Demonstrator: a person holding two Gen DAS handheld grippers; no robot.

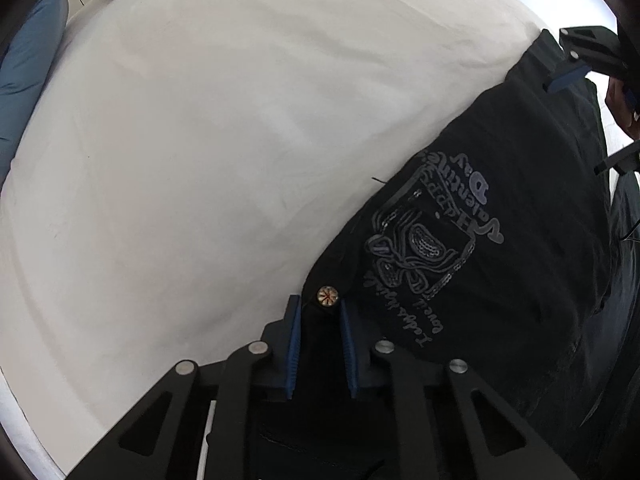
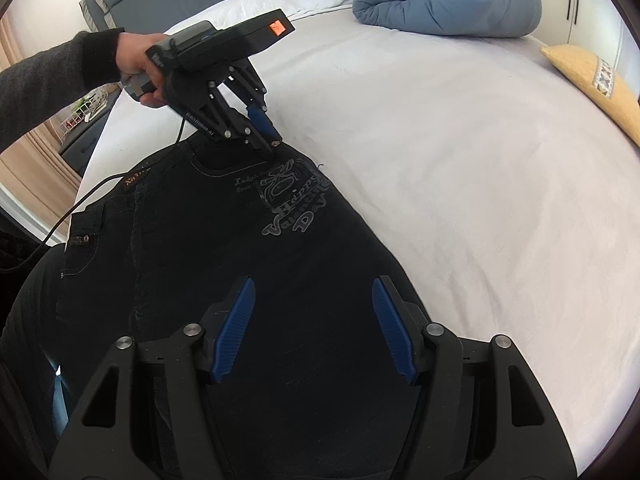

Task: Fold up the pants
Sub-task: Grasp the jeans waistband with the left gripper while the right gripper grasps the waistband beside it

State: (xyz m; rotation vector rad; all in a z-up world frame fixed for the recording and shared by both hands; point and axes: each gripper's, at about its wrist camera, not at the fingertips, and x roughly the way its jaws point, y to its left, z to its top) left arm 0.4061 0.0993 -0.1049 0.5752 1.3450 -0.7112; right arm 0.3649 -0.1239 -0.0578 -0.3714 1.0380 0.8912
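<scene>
Bright, even daylight; fisheye-warped edges.

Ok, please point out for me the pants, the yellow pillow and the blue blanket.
pants (image 2: 240, 248), right wrist view, on the dark fabric below the print.
yellow pillow (image 2: 580, 68), right wrist view, on its plain yellow cover.
blue blanket (image 2: 452, 0), right wrist view, on its rolled middle.

The left wrist camera is looking almost straight down along its blue pads, sitting close over the waistband corner of the black pants (image 1: 500, 216) and the white bed sheet (image 1: 180, 140). The right wrist camera is looking forward and slantwise down from the leg end, standing farther off toward the blue duvet (image 2: 448, 0). Both are sharing the printed pocket, the sheet and the yellow pillow (image 2: 592, 84).
</scene>
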